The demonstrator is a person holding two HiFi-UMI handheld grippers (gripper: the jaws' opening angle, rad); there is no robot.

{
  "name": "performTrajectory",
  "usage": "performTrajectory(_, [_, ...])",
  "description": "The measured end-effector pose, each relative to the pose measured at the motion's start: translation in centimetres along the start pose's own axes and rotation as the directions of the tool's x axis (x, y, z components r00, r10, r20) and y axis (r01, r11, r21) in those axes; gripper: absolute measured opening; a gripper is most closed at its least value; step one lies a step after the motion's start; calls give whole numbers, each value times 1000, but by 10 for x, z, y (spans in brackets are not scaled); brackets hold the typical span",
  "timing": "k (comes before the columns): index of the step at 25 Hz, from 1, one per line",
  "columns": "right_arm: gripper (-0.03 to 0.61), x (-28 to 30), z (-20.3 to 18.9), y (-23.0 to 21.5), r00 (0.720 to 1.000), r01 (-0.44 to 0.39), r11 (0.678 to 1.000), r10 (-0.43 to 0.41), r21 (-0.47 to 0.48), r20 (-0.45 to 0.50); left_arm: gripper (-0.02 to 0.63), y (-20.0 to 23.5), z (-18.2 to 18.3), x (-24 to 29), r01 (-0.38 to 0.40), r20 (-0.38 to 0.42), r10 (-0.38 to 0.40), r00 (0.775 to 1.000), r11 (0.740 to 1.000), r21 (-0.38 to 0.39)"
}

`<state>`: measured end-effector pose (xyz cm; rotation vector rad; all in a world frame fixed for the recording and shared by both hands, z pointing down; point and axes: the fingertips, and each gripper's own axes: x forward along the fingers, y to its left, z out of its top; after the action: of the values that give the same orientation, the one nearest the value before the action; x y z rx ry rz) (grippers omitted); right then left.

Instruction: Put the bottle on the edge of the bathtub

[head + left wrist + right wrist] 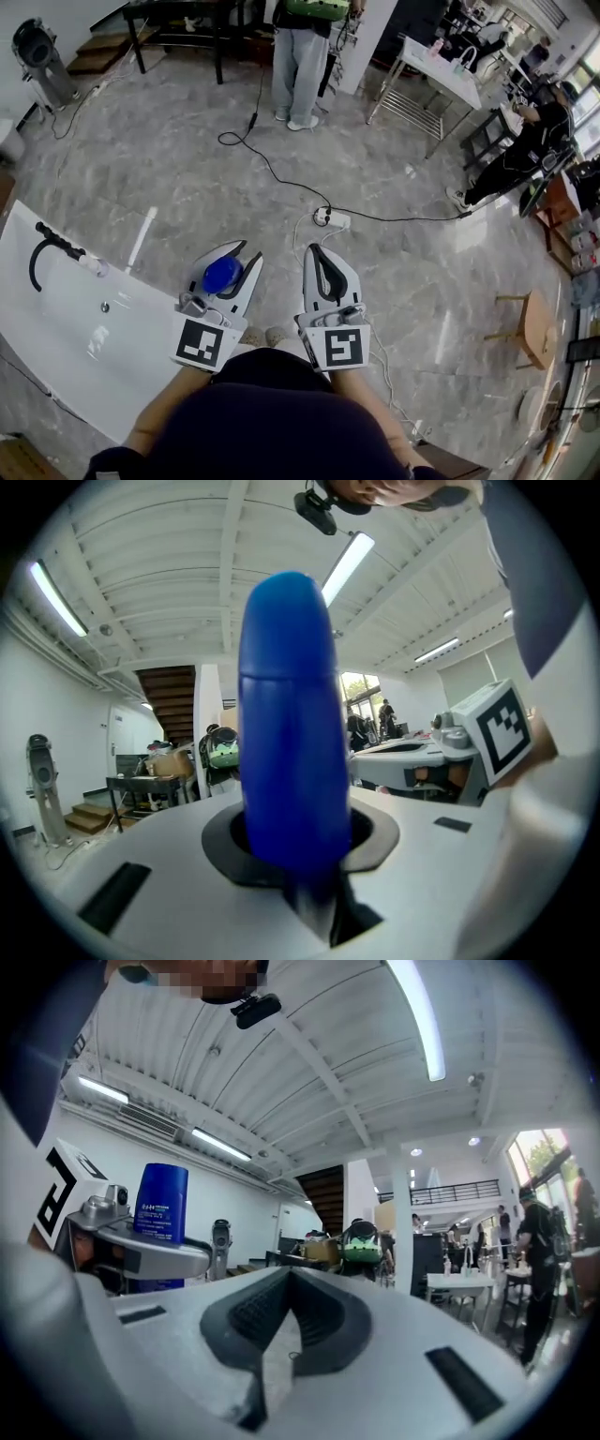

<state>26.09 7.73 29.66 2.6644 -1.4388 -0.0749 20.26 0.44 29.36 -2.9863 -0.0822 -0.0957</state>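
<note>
The blue bottle is off the ground, clamped between the fingers of the left gripper. In the left gripper view the dark pads press on its lower body from both sides, and it rises straight out of them to a rounded top, with a seam round it below the cap. In the right gripper view it shows at the left, upright, with pale print on its side.

In the head view the bottle and left gripper are just right of the near end of the white bathtub, at its rim. The bottle does not rest on the rim. A black tap curves over the tub's far left end, and a small round drain sits in its floor.

The right gripper is just beside the left one, on its right and level with it. Its fingers are together at the tips with nothing between them.

Farther out on the grey marble floor lies a white power strip, with a black cable running to it. At the far side a person stands. A white surface is to the right, and another person sits at the far right. A wooden stool stands near the right edge.
</note>
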Motion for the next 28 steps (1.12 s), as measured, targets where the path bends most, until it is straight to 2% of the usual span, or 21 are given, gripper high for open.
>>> performTrajectory(3, [-3,23,16,15,993,-101,995,102,-24,56,103,20,4,-7,-81,7,82,997,996,-19])
performTrajectory(6, [-3,40,31,38,971,-216,975,221,-54,92,103,38,6,-19,-178,5,178,984,983,-47])
performTrajectory(9, [-3,54,42,66,928,-347,936,352,-67,118,103,57,7,-40,-305,-12,305,952,951,-43])
performTrajectory(12, [-3,65,45,100,876,-458,886,463,-68,131,103,79,3,-71,-428,-37,427,904,903,-33])
performTrajectory(15, [-3,69,47,141,797,-581,810,586,-79,146,103,95,-6,-114,-567,-68,564,823,823,-36])
performTrajectory(19, [-3,57,40,202,662,-730,678,733,-83,157,103,100,-21,-186,-740,-111,734,670,672,-26])
performTrajectory(23, [-3,46,50,248,539,-826,556,827,-96,159,103,102,-15,-245,-850,-149,841,521,527,4])
performTrajectory(25, [-3,40,55,266,492,-853,511,855,-104,163,103,99,-13,-268,-883,-162,872,462,470,14])
performTrajectory(28, [-3,26,59,289,437,-883,457,883,-105,172,103,91,-14,-300,-916,-171,904,392,401,17])
